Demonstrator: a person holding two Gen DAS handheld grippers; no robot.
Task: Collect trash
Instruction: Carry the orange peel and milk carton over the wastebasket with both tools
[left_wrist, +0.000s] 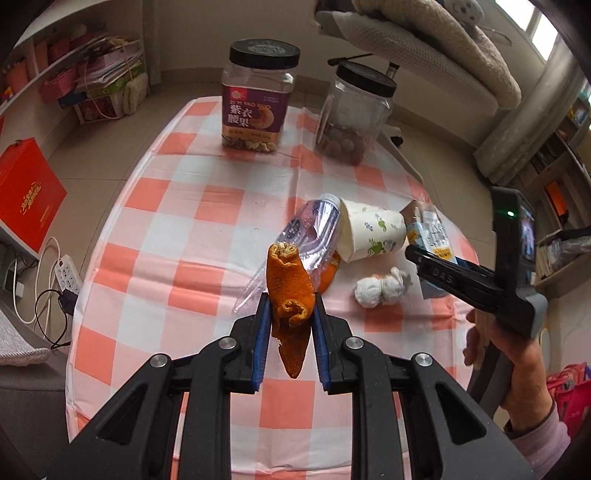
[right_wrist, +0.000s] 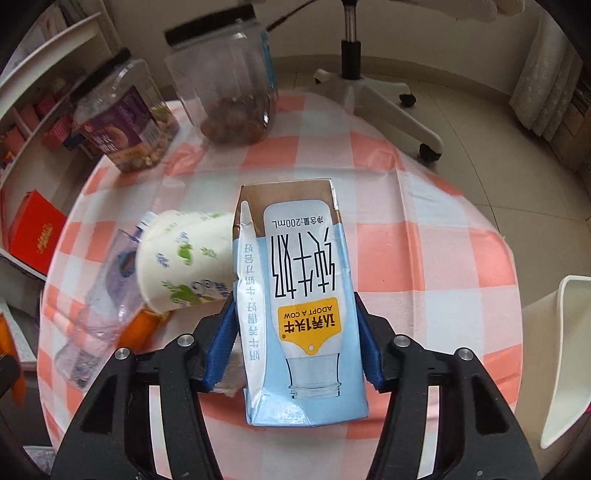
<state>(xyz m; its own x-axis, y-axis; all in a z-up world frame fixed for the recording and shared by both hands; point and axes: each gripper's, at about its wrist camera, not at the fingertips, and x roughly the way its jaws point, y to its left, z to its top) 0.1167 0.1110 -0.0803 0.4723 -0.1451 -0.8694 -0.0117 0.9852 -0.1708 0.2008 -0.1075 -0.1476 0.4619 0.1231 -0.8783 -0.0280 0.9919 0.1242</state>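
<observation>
My left gripper (left_wrist: 290, 308) is shut on an orange peel (left_wrist: 288, 291) and holds it above the checked tablecloth (left_wrist: 192, 221). My right gripper (right_wrist: 295, 314) is shut on a light blue milk carton (right_wrist: 303, 314); it also shows at the right of the left wrist view (left_wrist: 443, 273). On the table lie a crushed clear plastic bottle (left_wrist: 314, 236), a tipped paper cup (left_wrist: 369, 232), a crumpled white tissue wad (left_wrist: 380, 288) and another piece of orange peel (left_wrist: 328, 273).
Two black-lidded jars stand at the table's far end: a cashew jar (left_wrist: 256, 99) and a clear jar of round nuts (left_wrist: 351, 114). An office chair base (right_wrist: 373, 96) stands beyond. A white bin (right_wrist: 565, 354) is at the right, a red box (left_wrist: 26, 192) at the left.
</observation>
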